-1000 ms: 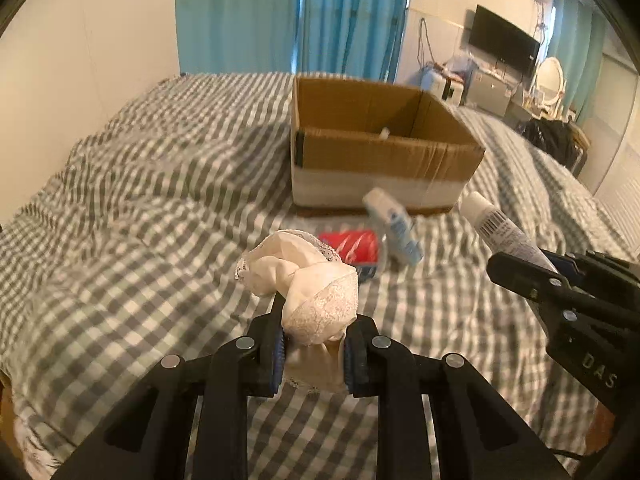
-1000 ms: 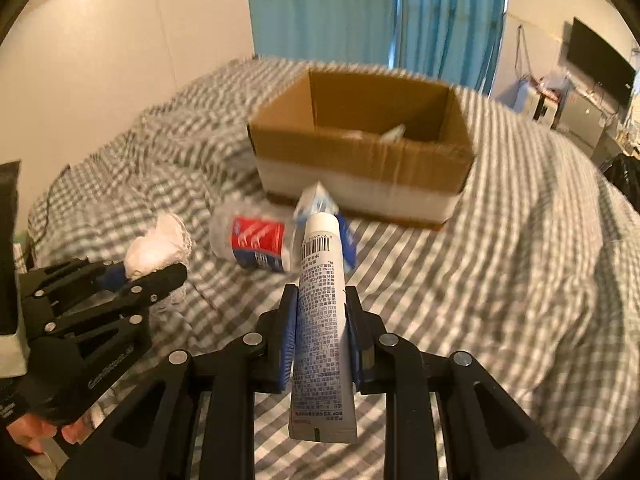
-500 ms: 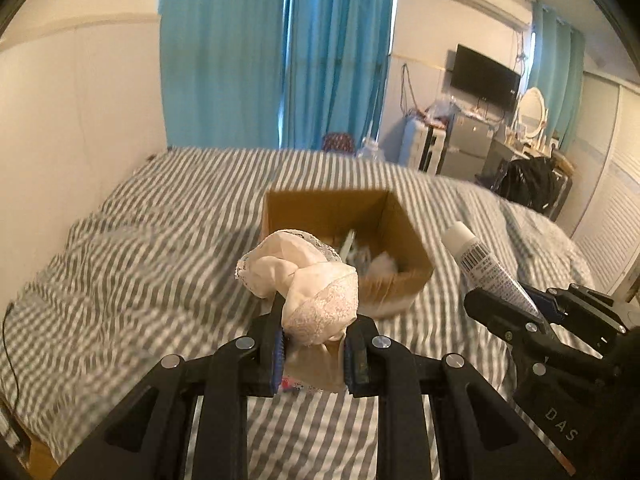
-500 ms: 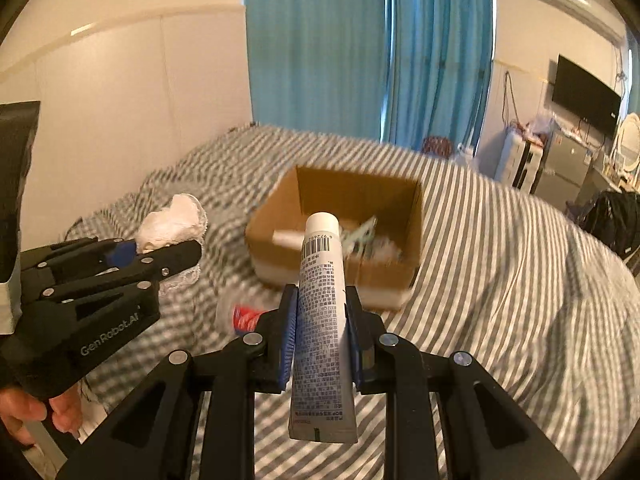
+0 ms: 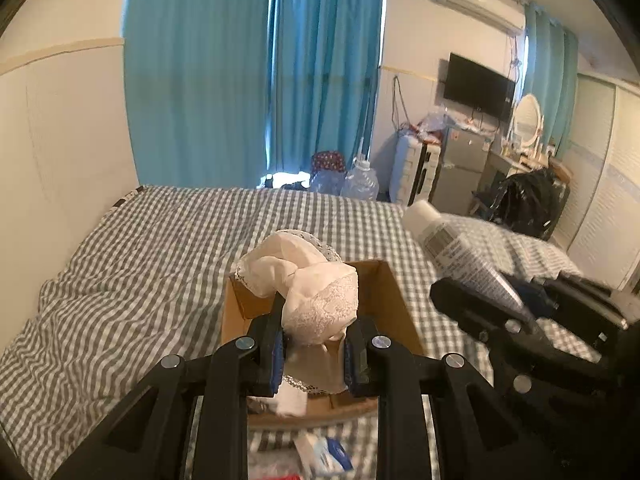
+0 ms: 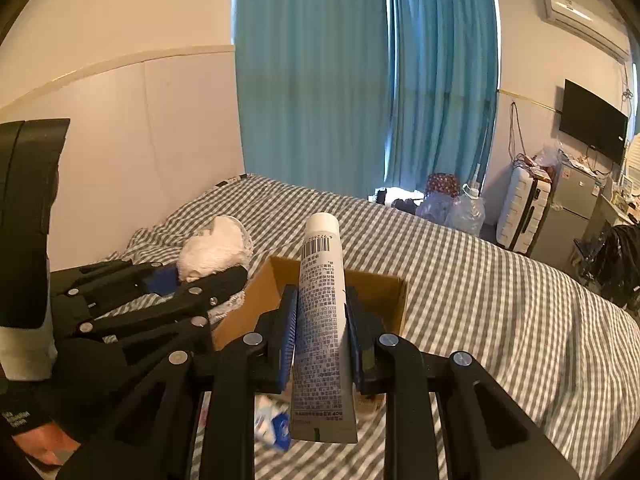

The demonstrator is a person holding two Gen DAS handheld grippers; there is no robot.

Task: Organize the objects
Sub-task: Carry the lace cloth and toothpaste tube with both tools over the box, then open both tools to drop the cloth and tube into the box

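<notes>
Left hand-held gripper (image 5: 313, 354) clamped on lace cloth bundle (image 5: 308, 284), over cardboard box (image 5: 394, 300). Right hand-held gripper (image 6: 322, 344) pinching white tube (image 6: 324, 320), cap up, above same box. Best: go in one at a time, clear near rim, release low. Grippers near each other; open bed (image 6: 500, 288) to right.

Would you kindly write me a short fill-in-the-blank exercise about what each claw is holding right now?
1. The left claw is shut on a bundle of white lace-trimmed ____.
2. The right claw grips a white tube with its cap pointing ____.
3. Both claws hover above an open ____ box on the bed.
4. The bed cover has a grey and white ____ pattern.

Missing words: cloth; up; cardboard; checked
</notes>
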